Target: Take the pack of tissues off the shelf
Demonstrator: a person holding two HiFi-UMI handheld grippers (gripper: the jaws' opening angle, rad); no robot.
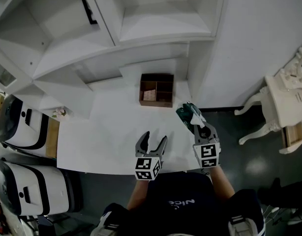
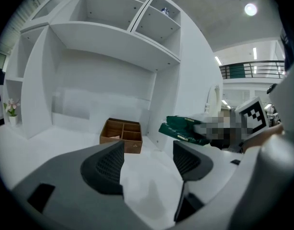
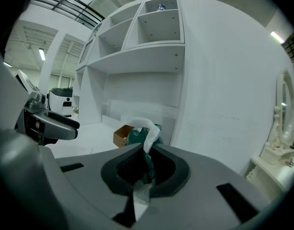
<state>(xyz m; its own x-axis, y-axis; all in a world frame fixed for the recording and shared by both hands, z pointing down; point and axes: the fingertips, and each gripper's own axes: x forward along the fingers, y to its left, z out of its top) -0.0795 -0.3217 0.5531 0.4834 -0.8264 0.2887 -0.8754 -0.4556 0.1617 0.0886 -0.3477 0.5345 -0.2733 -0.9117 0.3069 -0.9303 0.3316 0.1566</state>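
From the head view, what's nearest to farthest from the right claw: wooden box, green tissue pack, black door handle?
1. The green tissue pack: clamped in the right claw itself.
2. The wooden box: ahead, to the left.
3. The black door handle: highest up, far left.

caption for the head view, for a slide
Right gripper shut on the green pack of tissues, left gripper open, over a white desk with a wooden organiser
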